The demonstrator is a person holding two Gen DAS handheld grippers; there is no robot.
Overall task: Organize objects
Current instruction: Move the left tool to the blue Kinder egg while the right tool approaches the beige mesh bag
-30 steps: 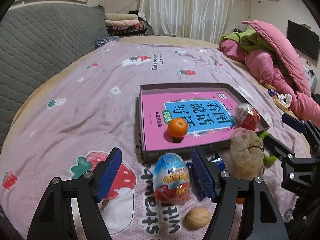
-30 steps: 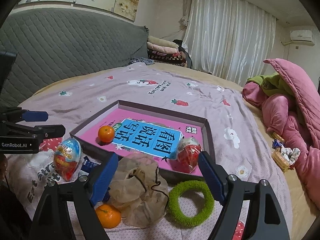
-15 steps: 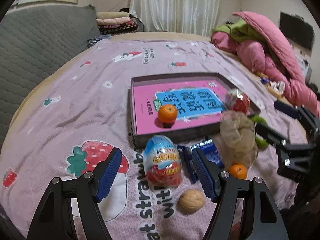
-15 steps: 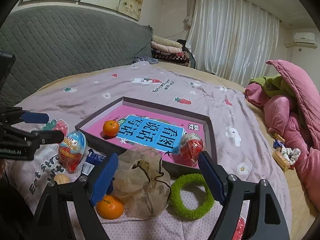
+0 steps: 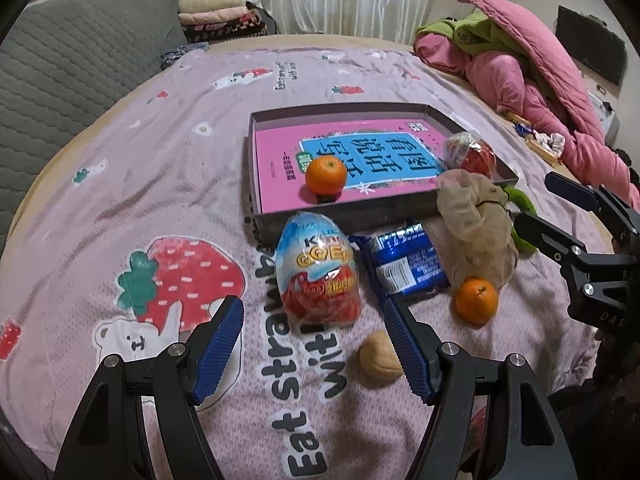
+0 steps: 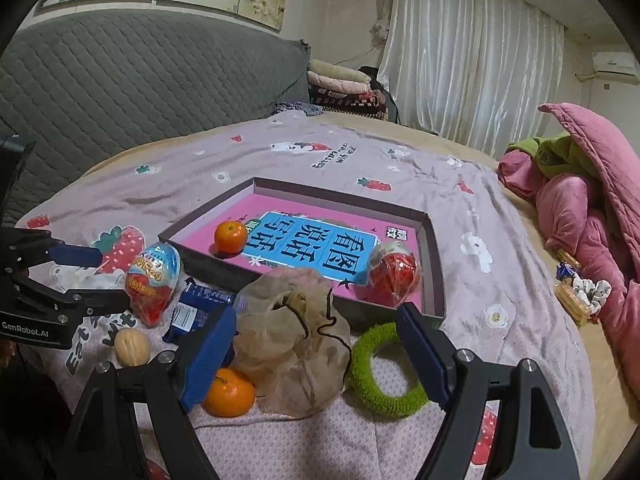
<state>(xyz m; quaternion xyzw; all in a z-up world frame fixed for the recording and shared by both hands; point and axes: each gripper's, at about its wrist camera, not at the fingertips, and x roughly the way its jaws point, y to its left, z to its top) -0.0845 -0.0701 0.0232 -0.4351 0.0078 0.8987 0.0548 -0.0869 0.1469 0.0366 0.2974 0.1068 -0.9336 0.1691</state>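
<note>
A shallow box (image 5: 256, 168) (image 6: 434, 264) with a pink book inside lies on the bed. In it are a tangerine (image 5: 325, 175) (image 6: 230, 237) and a wrapped egg (image 5: 468, 155) (image 6: 394, 276). In front of the box lie a large Kinder egg (image 5: 318, 276) (image 6: 154, 280), a blue snack pack (image 5: 406, 264) (image 6: 196, 308), a walnut (image 5: 378, 356) (image 6: 132, 347), a second tangerine (image 5: 476, 301) (image 6: 229, 393), a beige mesh pouch (image 5: 476, 220) (image 6: 292, 336) and a green ring (image 6: 384, 368). My left gripper (image 5: 314, 344) is open and empty, just short of the Kinder egg. My right gripper (image 6: 316, 344) is open and empty, around the pouch's near side.
A grey quilted headboard (image 6: 120, 92) stands at the left. Pink and green bedding (image 5: 532, 76) (image 6: 580, 200) is heaped at the right, with small snacks (image 6: 576, 292) beside it. Folded blankets (image 6: 340, 88) lie at the far end by the curtain.
Both grippers have drawn back toward me; the objects look farther off. The walnut and second tangerine have come into the left wrist view. Nothing was grasped.
</note>
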